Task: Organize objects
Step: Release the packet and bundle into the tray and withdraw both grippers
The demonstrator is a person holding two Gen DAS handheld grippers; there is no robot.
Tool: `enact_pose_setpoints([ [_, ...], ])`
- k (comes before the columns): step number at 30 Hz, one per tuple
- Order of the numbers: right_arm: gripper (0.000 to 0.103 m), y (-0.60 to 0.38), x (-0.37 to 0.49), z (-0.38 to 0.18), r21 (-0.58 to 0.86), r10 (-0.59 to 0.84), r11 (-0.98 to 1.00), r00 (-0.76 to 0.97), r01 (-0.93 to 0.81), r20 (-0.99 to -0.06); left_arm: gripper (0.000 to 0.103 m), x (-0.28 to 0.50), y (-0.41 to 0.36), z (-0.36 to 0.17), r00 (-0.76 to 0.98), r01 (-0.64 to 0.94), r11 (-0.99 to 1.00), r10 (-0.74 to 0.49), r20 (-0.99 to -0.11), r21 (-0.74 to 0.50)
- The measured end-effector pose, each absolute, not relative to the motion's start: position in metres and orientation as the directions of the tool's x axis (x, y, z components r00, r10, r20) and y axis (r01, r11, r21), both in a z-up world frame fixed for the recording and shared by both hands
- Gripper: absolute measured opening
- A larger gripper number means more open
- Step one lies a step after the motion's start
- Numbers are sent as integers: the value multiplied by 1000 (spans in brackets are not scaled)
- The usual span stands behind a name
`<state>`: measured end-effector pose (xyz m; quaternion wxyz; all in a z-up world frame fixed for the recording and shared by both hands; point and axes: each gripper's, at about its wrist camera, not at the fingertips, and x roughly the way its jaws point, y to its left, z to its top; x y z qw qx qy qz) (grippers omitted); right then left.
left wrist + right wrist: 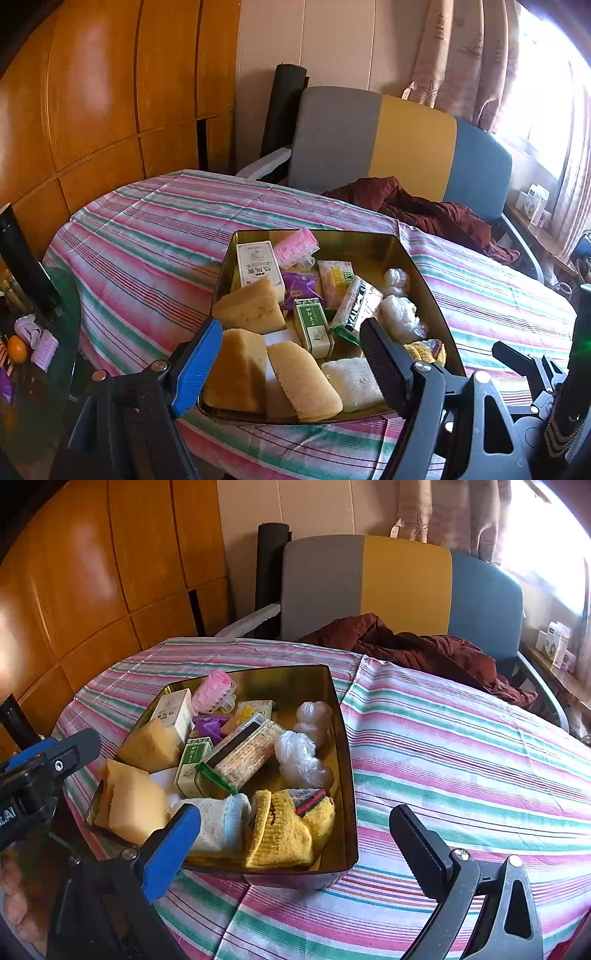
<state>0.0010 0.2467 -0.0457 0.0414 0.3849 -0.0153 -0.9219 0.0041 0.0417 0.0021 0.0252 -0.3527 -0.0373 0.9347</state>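
The left gripper hung over the near left part of the gold tin, its jaws spread wide with nothing pinched; three tan sponges lay just beneath them. The tin sat on the striped tablecloth, crowded with small boxes, plastic-wrapped bundles, a white sock and a yellow sock. The right gripper stood at the tin's near right corner, jaws likewise spread and empty, the yellow sock between its fingers but untouched.
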Motion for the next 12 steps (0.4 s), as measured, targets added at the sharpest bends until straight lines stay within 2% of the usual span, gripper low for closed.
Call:
enact_pose_setpoints([
  [12,103,247,2,-44,61,-93,-996,-710,70,-698,78,4,42,0,-753,-31,-996,81,-653,-87],
])
